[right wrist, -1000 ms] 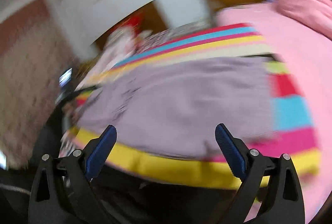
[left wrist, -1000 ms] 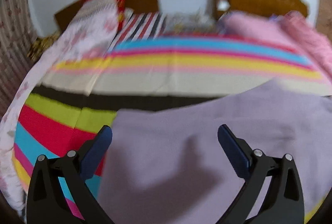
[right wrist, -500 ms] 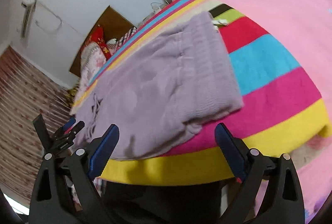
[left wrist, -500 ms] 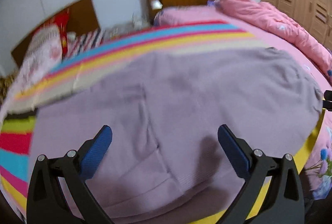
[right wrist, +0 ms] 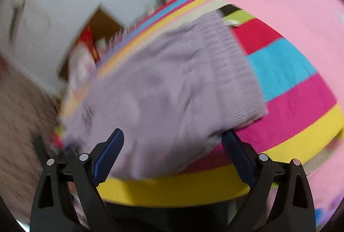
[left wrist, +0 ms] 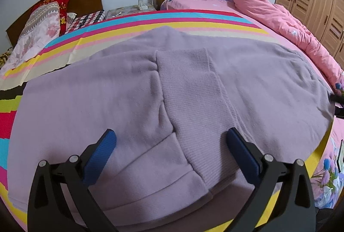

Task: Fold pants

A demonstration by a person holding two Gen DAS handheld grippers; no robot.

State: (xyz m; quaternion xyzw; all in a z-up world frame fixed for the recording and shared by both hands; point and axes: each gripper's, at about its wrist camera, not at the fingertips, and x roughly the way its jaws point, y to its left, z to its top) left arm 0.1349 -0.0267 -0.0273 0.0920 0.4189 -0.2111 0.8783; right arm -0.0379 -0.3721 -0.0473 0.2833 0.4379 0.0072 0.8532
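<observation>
Pants (left wrist: 172, 85) flat on bedspread (left wrist: 150, 19) — claws (left wrist: 171, 153) agape.

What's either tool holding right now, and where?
Nothing. Left tool and right tool are both open over the purple pants, gripping no fabric.

Lilac pants (left wrist: 172, 85); rainbow-striped sheet (left wrist: 150, 21); pink quilt (left wrist: 286, 16).

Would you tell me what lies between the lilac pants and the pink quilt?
In the left wrist view, only bare pink bedsheet separates the lilac pants from the pink quilt.
</observation>
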